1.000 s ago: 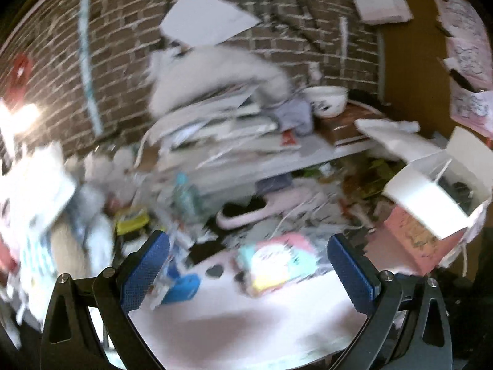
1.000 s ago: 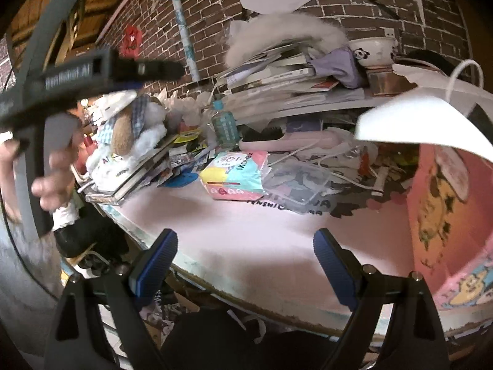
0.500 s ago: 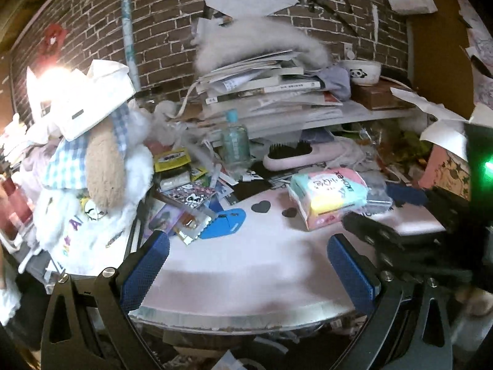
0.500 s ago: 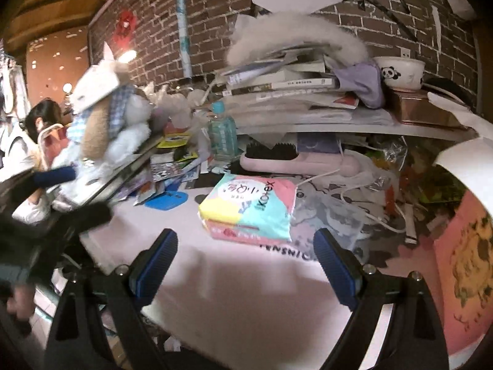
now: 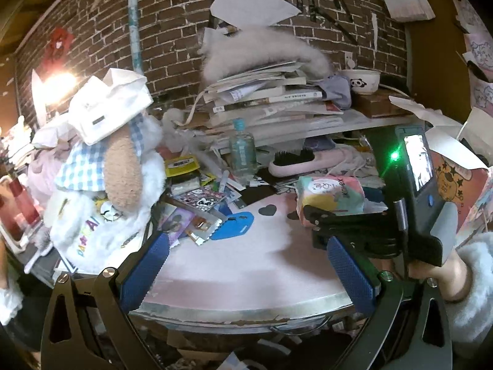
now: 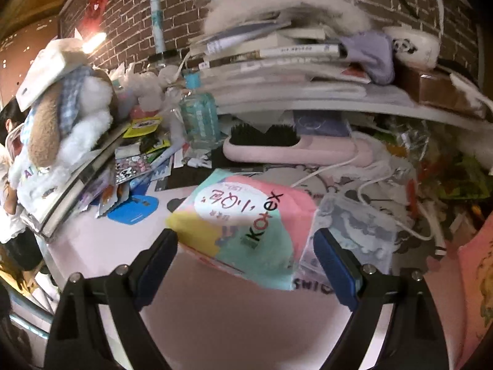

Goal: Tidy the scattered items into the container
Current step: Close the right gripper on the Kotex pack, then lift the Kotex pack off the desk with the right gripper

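- Brick wall backs a cluttered pink worktop [image 5: 234, 265] in the left wrist view, with a sagging stack of books [image 5: 271, 98] on a shelf at 12 o'clock.
- At 9 o'clock a plush dog [image 5: 117, 172] slumps over the worktop's edge; loose packets and a blue card [image 5: 234, 225] lie just in front of it.
- The left claw [image 5: 246, 274] stands apart with nothing between its pads, over bare worktop at 6 o'clock.
- At 3 o'clock the tissue pack [image 5: 331, 200] lies on the worktop, with the right claw's black frame right beside it and a person's hand [image 5: 443, 277] in a fluffy sleeve on the handle.
- Pink worktop fills the lower part of the right wrist view, with a pink hairbrush [image 6: 289, 149] at 12 o'clock and a clear bottle [image 6: 197, 117] at 11 o'clock.
- The right claw [image 6: 246, 265] stands wide apart, and the tissue pack [image 6: 246, 225] lies between its pads; whether they touch it yet I cannot tell.
- I'd judge the step in hand to be gripping this pack: push forward until the pads reach its middle, then close squarely across the short sides.
- A clear plastic pouch [image 6: 354, 231] touches the pack at 3 o'clock; keep the right pad off it, or it may get pinched too.
- No container is clearly identifiable in either view.
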### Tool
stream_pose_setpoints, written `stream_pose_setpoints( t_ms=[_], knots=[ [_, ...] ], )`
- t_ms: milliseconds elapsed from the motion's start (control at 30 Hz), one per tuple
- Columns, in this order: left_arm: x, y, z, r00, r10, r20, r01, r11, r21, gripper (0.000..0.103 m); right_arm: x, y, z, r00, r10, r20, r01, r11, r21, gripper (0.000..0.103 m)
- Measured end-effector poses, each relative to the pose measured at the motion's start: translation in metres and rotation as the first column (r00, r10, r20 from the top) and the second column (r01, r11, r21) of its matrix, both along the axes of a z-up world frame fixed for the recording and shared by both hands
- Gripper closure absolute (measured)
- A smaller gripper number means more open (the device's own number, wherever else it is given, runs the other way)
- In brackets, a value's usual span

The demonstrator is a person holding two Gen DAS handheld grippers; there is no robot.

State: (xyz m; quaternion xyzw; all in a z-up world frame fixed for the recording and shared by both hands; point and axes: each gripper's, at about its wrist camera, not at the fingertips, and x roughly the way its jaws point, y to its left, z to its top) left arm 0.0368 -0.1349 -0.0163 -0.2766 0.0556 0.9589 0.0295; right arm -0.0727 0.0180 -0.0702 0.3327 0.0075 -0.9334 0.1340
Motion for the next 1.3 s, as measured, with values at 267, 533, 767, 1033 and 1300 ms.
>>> stream_pose_setpoints(
  t_ms=[267, 533, 767, 1033, 1300],
  knots=[
    [0.002, -0.004, 0.001, 1.0, 0.01, -0.002, -0.01, 1.0, 0.0, 0.0, -0.008, -0.021, 0.001, 0.998, 0.06, -0.016, -0.06, 0.998, 0.009, 0.015],
    [0.002, -0.002, 0.001, 1.0, 0.009, 0.003, -0.009, 1.0, -0.005, 0.0, -0.027, -0.027, -0.005, 0.999, 0.023, 0.035, -0.023, 1.0, -0.002, 0.014],
    [0.001, 0.002, -0.001, 1.0, 0.001, 0.009, -0.001, 1.0, -0.004, 0.0, -0.033, -0.029, -0.011, 0.995, 0.045, 0.084, -0.045, 0.999, 0.007, 0.03],
    [-0.001, 0.013, -0.007, 1.0, -0.014, 0.026, 0.014, 1.0, -0.013, 0.0, -0.031, -0.025, -0.009, 0.995, 0.065, 0.071, -0.064, 0.998, -0.018, 0.039],
    [-0.005, 0.02, -0.009, 0.999, -0.036, 0.038, 0.036, 0.999, -0.002, 0.0, -0.017, -0.019, 0.003, 0.996, 0.092, 0.013, -0.091, 0.996, -0.022, 0.04]
  ],
)
